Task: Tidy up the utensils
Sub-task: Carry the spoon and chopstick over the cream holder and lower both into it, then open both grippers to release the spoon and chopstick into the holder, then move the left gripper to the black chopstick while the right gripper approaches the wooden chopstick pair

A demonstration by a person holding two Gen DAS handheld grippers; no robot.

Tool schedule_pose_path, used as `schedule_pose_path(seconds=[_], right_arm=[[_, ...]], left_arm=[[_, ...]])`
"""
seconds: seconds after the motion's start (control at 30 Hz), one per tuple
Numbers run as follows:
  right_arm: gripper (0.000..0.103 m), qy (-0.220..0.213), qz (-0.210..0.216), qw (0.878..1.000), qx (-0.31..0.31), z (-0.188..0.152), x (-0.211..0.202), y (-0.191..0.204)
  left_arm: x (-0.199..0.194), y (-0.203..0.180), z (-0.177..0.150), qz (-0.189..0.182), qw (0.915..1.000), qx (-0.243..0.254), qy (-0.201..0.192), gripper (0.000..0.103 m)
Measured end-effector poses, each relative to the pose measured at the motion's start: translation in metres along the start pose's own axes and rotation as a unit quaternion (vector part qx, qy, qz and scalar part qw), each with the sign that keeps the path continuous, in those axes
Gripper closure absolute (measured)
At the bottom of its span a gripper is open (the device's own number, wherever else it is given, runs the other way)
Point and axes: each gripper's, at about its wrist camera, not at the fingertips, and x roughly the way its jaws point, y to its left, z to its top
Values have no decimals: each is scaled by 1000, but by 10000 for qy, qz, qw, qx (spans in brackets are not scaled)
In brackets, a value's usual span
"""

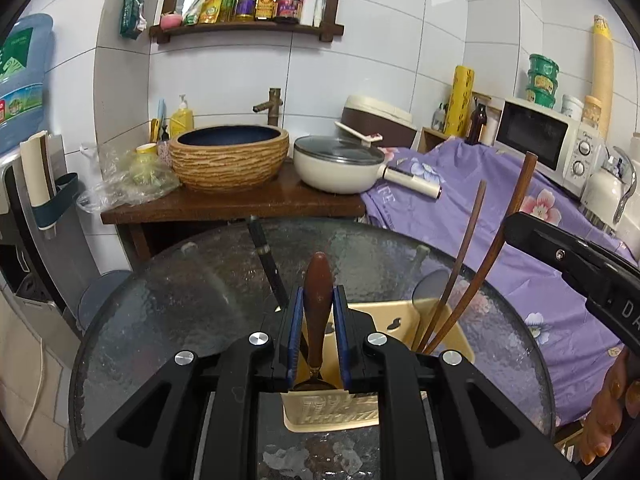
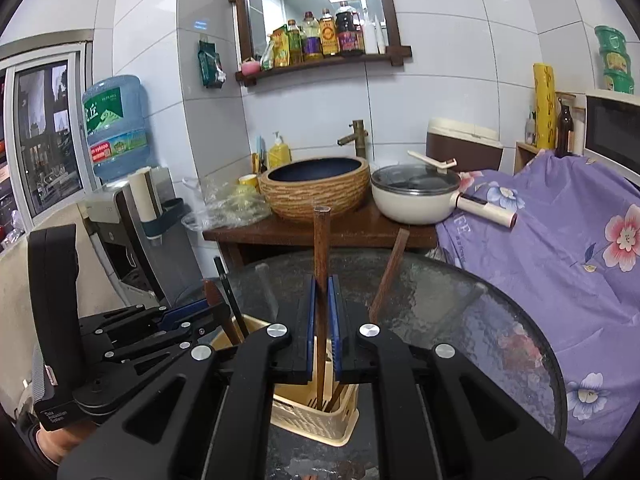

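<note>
A beige plastic utensil holder [image 1: 400,320] [image 2: 320,412] stands on the round glass table [image 1: 192,304]. My left gripper [image 1: 317,296] is shut on a brown wooden-handled utensil [image 1: 318,292], held upright with its metal end in the holder. Two wooden chopsticks [image 1: 468,256] lean in the holder's right compartment. My right gripper [image 2: 322,284] is shut on one upright chopstick [image 2: 321,240] whose lower end is inside the holder. The other chopstick [image 2: 390,272] leans to the right. A black-handled utensil [image 1: 266,256] [image 2: 226,284] also stands in the holder. The left gripper also shows in the right wrist view [image 2: 208,304].
A wooden counter [image 1: 240,204] behind the table holds a woven basin [image 1: 230,156], a white lidded pan [image 1: 340,164] and plastic bags. A purple floral cloth [image 1: 520,240] covers the surface to the right, with a microwave [image 1: 548,140]. A water dispenser [image 2: 116,128] stands left.
</note>
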Motion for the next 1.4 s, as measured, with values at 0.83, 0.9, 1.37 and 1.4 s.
schedule_pose_path(seconds=[0.83, 0.9, 1.37, 1.4], right_arm=[[22, 488, -122, 9982, 330, -94, -27, -11], [13, 572, -79, 9980, 261, -110, -31, -5], [8, 1290, -26, 9902, 526, -202, -34, 5], [8, 1366, -124, 9894, 476, -207, -34, 7]], left_arm=[[-57, 18, -75, 24, 9997, -92, -227, 7], [-61, 21, -88, 91, 9998, -39, -176, 7], [-65, 41, -171, 365, 9979, -69, 536, 6], [-64, 42, -174, 418, 9974, -74, 587, 6]])
